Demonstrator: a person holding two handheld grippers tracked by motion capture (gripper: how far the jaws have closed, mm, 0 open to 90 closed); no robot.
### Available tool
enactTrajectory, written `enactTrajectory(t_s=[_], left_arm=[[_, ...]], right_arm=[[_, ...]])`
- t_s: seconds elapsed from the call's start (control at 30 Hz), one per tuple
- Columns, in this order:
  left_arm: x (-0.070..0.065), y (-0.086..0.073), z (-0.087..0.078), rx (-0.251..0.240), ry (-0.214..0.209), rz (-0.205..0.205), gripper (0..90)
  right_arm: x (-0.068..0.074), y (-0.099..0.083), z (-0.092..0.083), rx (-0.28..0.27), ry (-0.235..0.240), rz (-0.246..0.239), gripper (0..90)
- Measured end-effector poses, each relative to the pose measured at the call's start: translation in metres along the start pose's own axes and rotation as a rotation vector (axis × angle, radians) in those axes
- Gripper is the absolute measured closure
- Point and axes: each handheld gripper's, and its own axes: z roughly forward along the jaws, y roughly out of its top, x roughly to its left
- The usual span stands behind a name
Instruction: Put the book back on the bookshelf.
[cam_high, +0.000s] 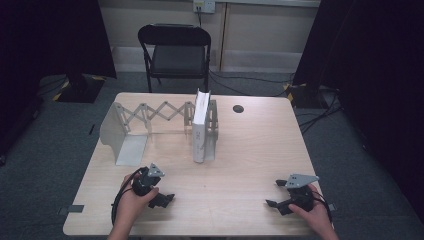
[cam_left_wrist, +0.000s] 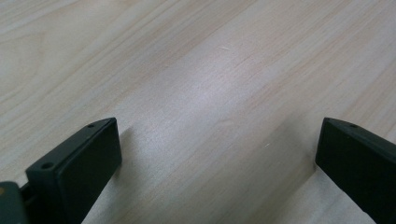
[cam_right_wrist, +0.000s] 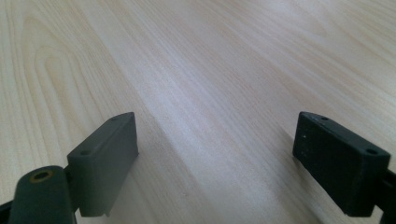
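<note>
A white book (cam_high: 201, 125) stands upright at the right end of a grey metal extendable book rack (cam_high: 150, 112) on the far half of the light wooden table (cam_high: 260, 150). Near the front left edge a hand holds my left gripper (cam_high: 165, 200), well short of the rack. In the left gripper view its jaws (cam_left_wrist: 217, 125) stand wide apart over bare wood. My right gripper (cam_high: 274, 193) rests in the other hand at the front right. Its jaws (cam_right_wrist: 215, 116) are also spread wide, with nothing between them.
The rack's left end plate (cam_high: 120, 140) stands as a bent L-shaped sheet. A small dark round hole (cam_high: 238, 108) sits in the tabletop right of the book. A black folding chair (cam_high: 175, 50) stands beyond the far edge, with dark curtains on both sides.
</note>
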Motion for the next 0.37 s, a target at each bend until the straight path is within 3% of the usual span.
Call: enactTrajectory(t_s=[0.2, 0.37], left_arm=[[-0.002, -0.006, 0.000, -0.036, 0.012, 0.022, 0.0], [-0.003, -0.011, 0.000, -0.081, 0.018, 0.016, 0.0]], right_arm=[[0.000, 0.000, 0.000, 0.001, 0.001, -0.001, 13.6], [0.000, 0.000, 0.000, 0.001, 0.000, -0.001, 13.6]])
